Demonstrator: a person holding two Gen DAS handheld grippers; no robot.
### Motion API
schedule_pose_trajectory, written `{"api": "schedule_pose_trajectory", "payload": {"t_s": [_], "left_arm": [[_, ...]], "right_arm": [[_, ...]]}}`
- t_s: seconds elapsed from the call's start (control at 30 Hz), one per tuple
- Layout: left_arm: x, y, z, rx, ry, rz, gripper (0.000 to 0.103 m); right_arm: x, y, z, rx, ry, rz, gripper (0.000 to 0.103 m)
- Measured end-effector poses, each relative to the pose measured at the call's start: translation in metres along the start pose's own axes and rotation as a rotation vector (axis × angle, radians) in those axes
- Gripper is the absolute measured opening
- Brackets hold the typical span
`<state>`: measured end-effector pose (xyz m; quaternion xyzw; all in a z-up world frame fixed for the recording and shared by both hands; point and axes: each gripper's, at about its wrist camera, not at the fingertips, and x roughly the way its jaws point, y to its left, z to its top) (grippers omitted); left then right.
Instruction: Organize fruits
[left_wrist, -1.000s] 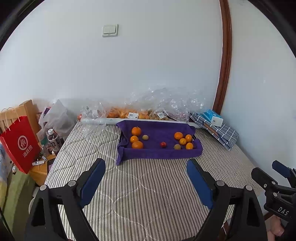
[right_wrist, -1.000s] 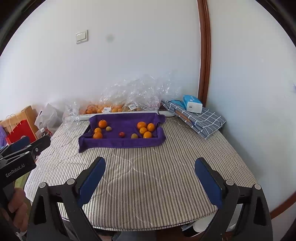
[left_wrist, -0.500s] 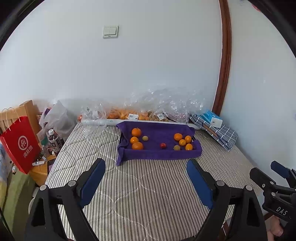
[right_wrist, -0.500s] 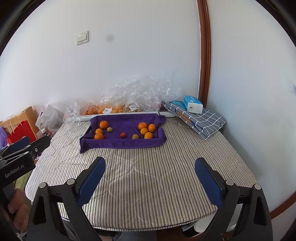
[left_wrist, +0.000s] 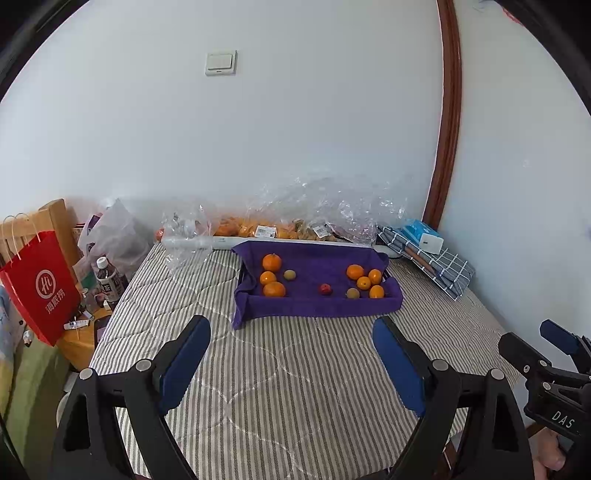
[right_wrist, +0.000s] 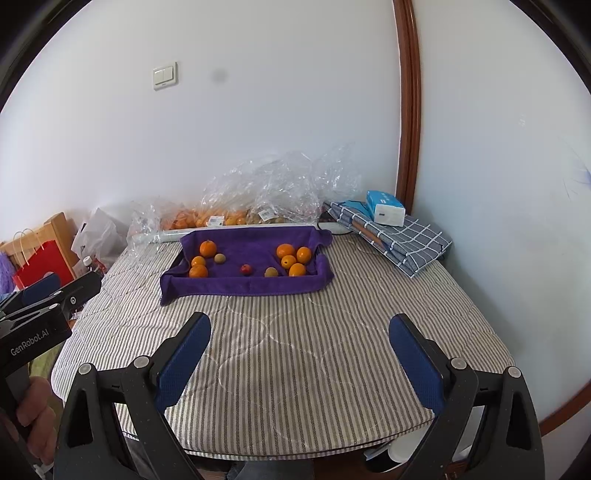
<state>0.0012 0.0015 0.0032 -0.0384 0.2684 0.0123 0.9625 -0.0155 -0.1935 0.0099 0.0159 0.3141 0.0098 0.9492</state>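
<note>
Standing at the near edge of the bed with its striped quilt, the person holds both tools low and back from the fruit: the left claw and the right claw each hang with jaws spread wide and nothing between the blue pads. All loose fruit lies on the purple towel, which drapes what looks like a tray at 12 o'clock from both claws, well apart from them. On the towel's 9 o'clock side: three oranges and one small brownish-green fruit just beside them. On the 3 o'clock side: four oranges clustered, a second brownish-green fruit near them. One small red fruit sits alone at centre. Beyond the towel, against the wall, clear plastic bags hold more orange fruit. Judgement on progress: oranges are gathered in two groups, yet the brownish fruits are split one per side and the red one belongs to neither. This fits either a sort partly carried out or an arrangement laid out as it is; the views do not settle which, nor what final grouping is wanted. If grouping by kind is meant, the two brownish fruits are not together.
</note>
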Motion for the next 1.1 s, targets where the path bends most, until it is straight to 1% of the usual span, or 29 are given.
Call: {"api": "schedule_pose_trajectory", "payload": {"t_s": [1.1], "left_arm": [[-0.0011, -0.0033, 0.0015, -0.002, -0.004, -0.004, 0.09]], "right_arm": [[-0.0035, 0.0003, 0.0011, 0.003, -0.005, 0.005, 0.096]]}}
